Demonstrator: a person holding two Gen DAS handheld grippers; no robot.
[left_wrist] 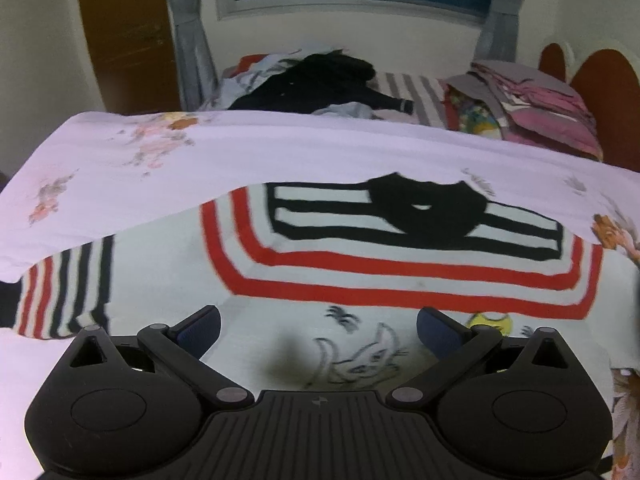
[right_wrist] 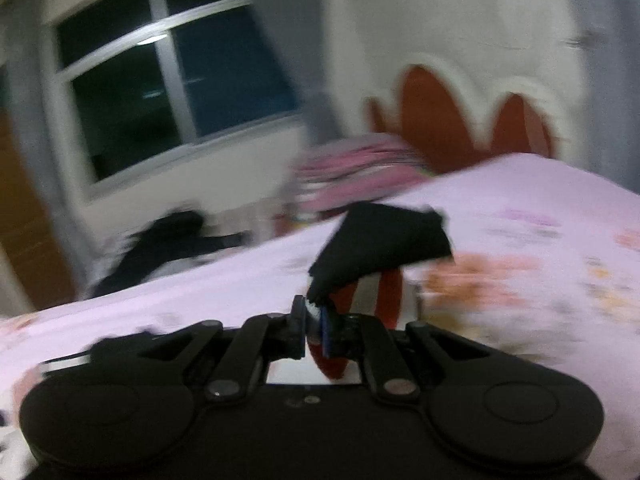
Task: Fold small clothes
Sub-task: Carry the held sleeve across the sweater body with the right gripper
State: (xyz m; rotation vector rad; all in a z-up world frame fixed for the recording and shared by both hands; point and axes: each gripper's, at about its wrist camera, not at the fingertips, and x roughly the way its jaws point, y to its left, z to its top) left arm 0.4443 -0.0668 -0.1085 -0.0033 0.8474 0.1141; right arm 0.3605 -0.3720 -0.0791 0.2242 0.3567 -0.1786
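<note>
you are holding the right gripper pinched tight on an edge of the small striped shirt, where black trim meets the white and red stripes, and the cloth is lifting off the pink floral bedsheet in that blurred right wrist view; your left gripper is hovering with its jaws spread wide and nothing between them, just above the shirt's white front near the line-drawn print. the shirt is lying spread on the bed close in front of you, its black collar on the far side and a striped sleeve out to the left. judging from this, you are starting a fold: keep the pinched edge low and taut as you are carrying it across, so the layer is laying flat rather than bunching. consider pressing or pinching with the left on the matching edge so both corners are travelling together. the frame is smeared, so slow the swing; a thin pinch may be slipping
</note>
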